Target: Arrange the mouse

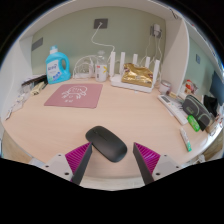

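The tongs (111, 157) are standing open, with the black mouse (106, 142) lying on the bench (120, 112) between their fingers, gaps showing at both sides.

the handheld gripper (112, 152) points forward and slightly down, its two dark fingers (82, 165) rising from the bottom of the view and angling inward toward each other. the jaws stand apart with a wide gap between them. a magenta pad (146, 153) lines each finger's inner face.
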